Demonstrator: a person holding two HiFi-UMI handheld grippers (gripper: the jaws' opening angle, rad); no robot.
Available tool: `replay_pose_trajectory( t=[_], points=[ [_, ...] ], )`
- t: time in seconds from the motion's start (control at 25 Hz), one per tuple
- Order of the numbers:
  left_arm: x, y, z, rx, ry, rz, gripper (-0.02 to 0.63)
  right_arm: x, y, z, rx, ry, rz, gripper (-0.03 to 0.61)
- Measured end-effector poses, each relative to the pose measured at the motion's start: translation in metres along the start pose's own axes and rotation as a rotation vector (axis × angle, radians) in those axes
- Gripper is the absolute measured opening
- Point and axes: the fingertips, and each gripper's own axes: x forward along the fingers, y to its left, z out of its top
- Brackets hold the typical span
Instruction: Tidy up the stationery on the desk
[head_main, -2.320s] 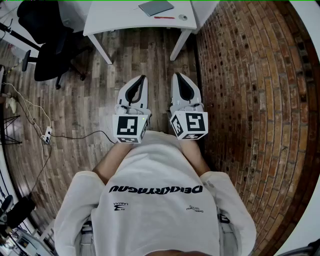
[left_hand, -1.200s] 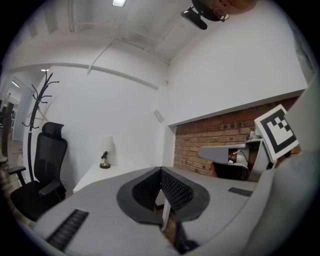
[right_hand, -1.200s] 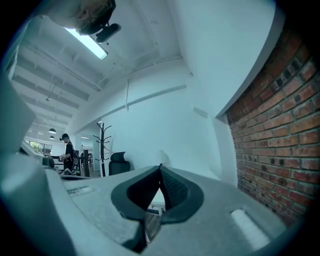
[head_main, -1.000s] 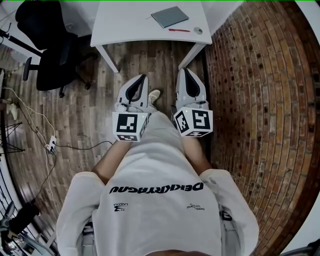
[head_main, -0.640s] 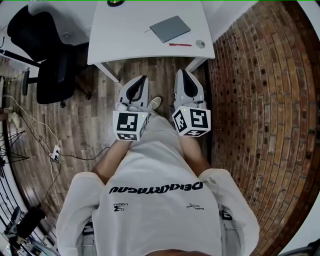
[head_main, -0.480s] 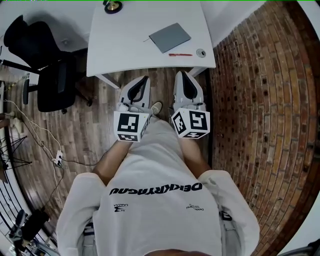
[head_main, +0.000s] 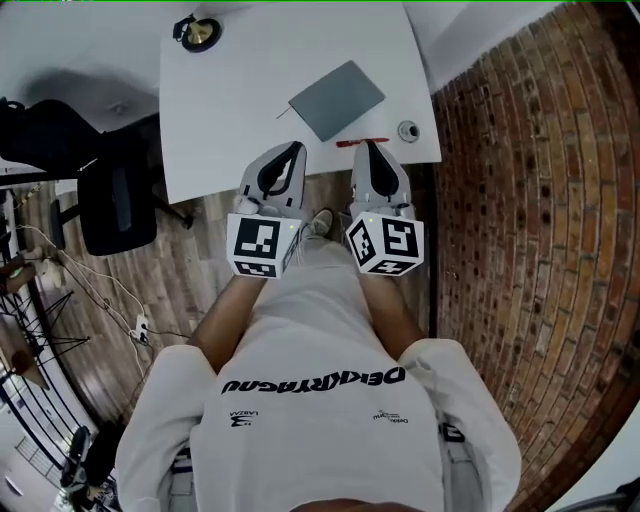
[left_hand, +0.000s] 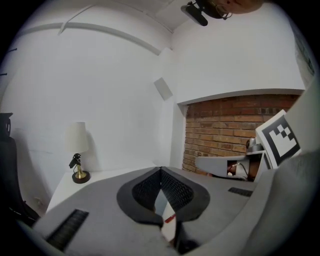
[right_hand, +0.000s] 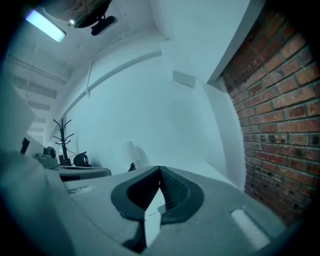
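A white desk (head_main: 230, 110) carries a grey notebook (head_main: 336, 100), a red pen (head_main: 362, 142) near the front edge and a small round grey object (head_main: 407, 130) at the right corner. My left gripper (head_main: 296, 148) is shut and empty, its tip over the desk's front edge, just below the notebook. Beside it, my right gripper (head_main: 366, 148) is also shut and empty, its tip at the red pen. In the left gripper view the shut left gripper (left_hand: 161, 170) points across the desk, and the red pen (left_hand: 170, 218) shows below the jaws. The right gripper (right_hand: 160, 172) is shut in its own view too.
A small lamp (head_main: 197, 32) with a brass base stands at the desk's far left corner; the lamp (left_hand: 77, 150) also shows in the left gripper view. A black office chair (head_main: 70, 170) stands left of the desk. A brick wall (head_main: 520, 200) runs along the right. Cables (head_main: 120, 300) lie on the wooden floor.
The person has walked up to the desk, which has come nearer and lower in the head view. Both gripper tips now reach its front edge. Both grippers stayed shut.
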Motion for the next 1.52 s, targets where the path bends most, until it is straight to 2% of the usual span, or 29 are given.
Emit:
replay_pose_trajectory(
  t=[0.4,0.6,0.72,1.08,1.28,1.52],
  points=[
    [0.075,0.036,-0.019,0.017,0.137,-0.025,-0.002,0.054,-0.037,-0.026,0.063,0.091,-0.081,0.002],
    [0.108,0.048,-0.037,0.008,0.214,-0.081,0.002,0.073,-0.049,-0.051,0.107,0.155,-0.132,0.003],
    [0.131,0.06,-0.051,0.009,0.255,-0.104,0.028,0.09,-0.057,-0.066,0.139,0.184,-0.159,0.006],
    [0.202,0.077,-0.099,-0.005,0.433,-0.224,0.101,0.132,-0.089,-0.117,0.277,0.296,-0.271,0.072],
    [0.237,0.088,-0.128,0.018,0.503,-0.26,0.109,0.152,-0.108,-0.154,0.343,0.376,-0.325,0.11],
    [0.268,0.098,-0.166,0.048,0.607,-0.302,0.132,0.166,-0.129,-0.192,0.41,0.447,-0.406,0.123]
  ],
)
